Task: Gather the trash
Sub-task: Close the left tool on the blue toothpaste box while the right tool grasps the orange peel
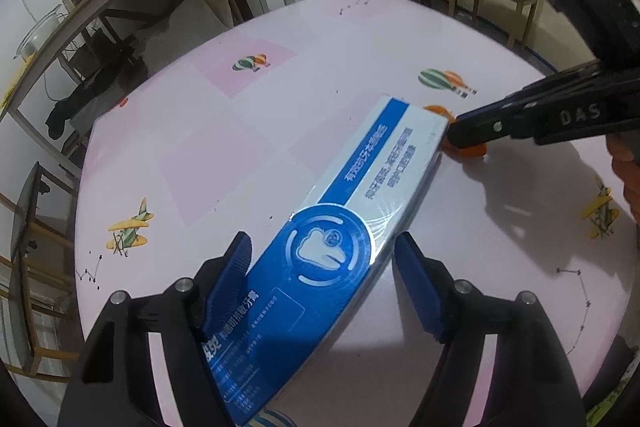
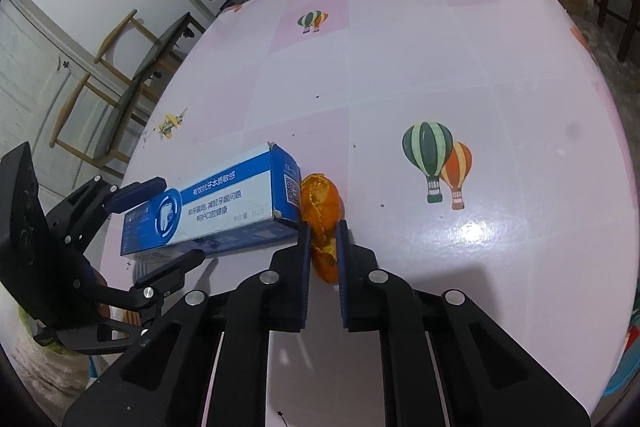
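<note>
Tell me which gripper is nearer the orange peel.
Right. The right gripper has its fingers closed on the orange peel; the left gripper straddles the toothpaste box's far end.

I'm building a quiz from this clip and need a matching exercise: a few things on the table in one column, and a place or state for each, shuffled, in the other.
Column one:
1. blue and white toothpaste box
2. orange peel
3. left gripper
4. right gripper

Column two:
A. pads pressed on the orange peel
B. lying flat on the pink patterned table, long side across both views
C. jaws apart, straddling one end of the box
D. against the box's short end with the square code

Pairs: 1-B, 2-D, 3-C, 4-A
</note>
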The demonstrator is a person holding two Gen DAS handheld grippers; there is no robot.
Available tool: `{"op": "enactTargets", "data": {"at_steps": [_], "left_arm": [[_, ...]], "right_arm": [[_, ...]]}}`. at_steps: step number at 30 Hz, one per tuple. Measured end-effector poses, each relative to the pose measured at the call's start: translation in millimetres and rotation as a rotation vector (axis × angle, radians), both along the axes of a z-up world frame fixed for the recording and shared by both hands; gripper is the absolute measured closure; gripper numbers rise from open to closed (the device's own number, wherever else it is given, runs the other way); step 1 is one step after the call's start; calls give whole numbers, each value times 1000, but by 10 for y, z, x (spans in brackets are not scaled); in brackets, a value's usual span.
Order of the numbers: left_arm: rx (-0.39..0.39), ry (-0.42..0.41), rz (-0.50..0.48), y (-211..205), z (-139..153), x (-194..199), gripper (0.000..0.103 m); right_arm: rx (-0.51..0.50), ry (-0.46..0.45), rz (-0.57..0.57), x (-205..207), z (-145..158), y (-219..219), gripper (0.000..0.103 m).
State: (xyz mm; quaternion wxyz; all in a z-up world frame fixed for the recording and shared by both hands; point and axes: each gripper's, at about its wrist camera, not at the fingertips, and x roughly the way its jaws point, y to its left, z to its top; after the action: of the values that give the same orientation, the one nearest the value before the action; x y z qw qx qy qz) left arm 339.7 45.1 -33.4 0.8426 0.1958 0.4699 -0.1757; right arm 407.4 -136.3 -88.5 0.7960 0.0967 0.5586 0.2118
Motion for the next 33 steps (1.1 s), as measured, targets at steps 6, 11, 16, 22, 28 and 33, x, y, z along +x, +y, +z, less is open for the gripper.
{"op": "enactTargets", "data": {"at_steps": [6,11,16,22,28,33], "left_arm": [[-59,82,16,60,40,11,32],[-101,166,4,42,61,-235,33],[-158,261,15,17,9,-627,36],[-181,299,-12,-131,24,-1120,37],[-187,283,25,-224,152,-1077,35],[-194,302,81,-261,131,-769,35]], "right_arm": [[-1,14,-24,-76,2,-92,95],[6,33,-31,-322,16,-263,95],[12,53,-26,-649,38,-421,95],[42,77,-49,-1084,47,-656,95],[33,38,-69,-1154,97,-772,82],[18,-19,-71,-1191,147,-808,59]]}}
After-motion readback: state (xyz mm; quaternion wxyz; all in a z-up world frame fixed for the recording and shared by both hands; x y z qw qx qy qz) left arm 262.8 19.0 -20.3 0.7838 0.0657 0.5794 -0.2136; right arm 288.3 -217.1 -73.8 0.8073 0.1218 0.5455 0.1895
